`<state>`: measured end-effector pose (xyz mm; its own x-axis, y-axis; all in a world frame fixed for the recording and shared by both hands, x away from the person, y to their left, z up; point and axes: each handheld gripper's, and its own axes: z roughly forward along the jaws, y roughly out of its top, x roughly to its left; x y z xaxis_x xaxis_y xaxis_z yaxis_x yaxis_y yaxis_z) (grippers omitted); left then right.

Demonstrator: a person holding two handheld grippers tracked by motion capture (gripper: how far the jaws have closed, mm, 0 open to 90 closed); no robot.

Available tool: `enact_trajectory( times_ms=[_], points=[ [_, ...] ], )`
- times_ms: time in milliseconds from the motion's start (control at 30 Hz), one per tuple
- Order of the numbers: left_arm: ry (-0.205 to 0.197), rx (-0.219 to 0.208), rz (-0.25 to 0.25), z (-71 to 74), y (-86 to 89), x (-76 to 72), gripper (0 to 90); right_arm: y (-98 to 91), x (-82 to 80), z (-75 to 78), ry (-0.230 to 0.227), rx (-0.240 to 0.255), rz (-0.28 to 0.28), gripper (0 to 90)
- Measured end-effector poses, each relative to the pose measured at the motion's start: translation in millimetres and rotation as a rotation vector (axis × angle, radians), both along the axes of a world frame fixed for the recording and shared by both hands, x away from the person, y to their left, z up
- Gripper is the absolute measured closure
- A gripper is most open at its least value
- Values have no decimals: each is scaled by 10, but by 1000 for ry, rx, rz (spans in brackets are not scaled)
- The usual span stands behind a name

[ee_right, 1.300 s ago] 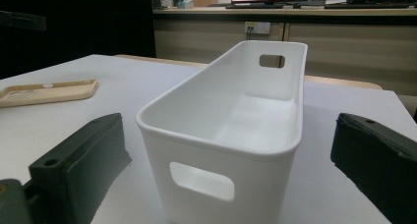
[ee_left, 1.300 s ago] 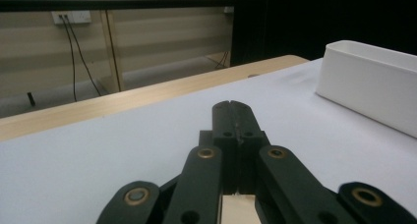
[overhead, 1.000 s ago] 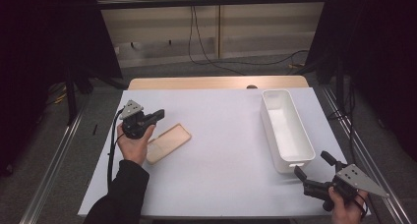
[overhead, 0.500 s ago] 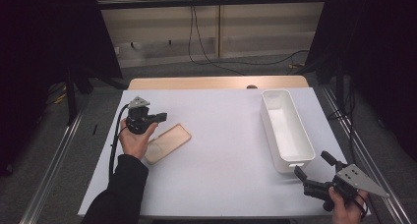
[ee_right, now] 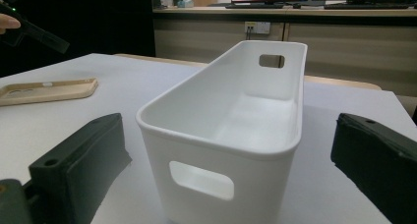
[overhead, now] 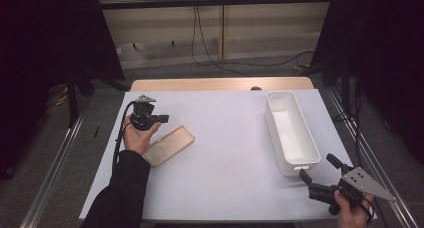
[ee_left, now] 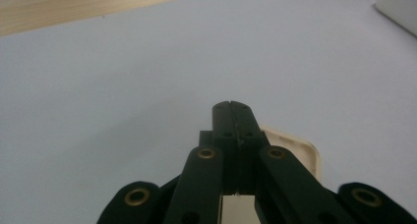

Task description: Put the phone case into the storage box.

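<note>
Two grippers flank the white bin [overhead: 291, 131]. The left gripper [overhead: 159, 119], jaws pressed together on nothing, has lifted away above the tan phone case [overhead: 167, 145], far left of the bin; the right gripper [overhead: 316, 170] waits wide apart, empty, just beside its near end.

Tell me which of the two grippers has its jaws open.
The right gripper, at the near right corner by the white bin: its jaws stand wide apart. The left gripper, above the tan phone case, has its jaws pressed together.
</note>
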<state>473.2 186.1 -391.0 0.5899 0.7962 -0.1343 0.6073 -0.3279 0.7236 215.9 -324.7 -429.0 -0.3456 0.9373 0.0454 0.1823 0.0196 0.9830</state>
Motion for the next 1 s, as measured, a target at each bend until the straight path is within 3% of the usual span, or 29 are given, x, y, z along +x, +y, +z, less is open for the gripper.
enact_trajectory(
  times_ms=[133, 367, 867, 1000],
  points=[
    [26, 19, 14, -43, -38, 30, 900, -1, 2, -2, 0, -5, 1, 0],
    [14, 47, 18, -110, -69, 67, 900, 9, -1, 2, -2, -17, 6, 0],
    [78, 54, 30, -352, -179, 232, 900, 12, 1, -5, 7, -12, 6, 0],
    [94, 80, 26, -403, -263, 263, 900, 12, -1, -4, 8, -12, 10, 0]
  ],
)
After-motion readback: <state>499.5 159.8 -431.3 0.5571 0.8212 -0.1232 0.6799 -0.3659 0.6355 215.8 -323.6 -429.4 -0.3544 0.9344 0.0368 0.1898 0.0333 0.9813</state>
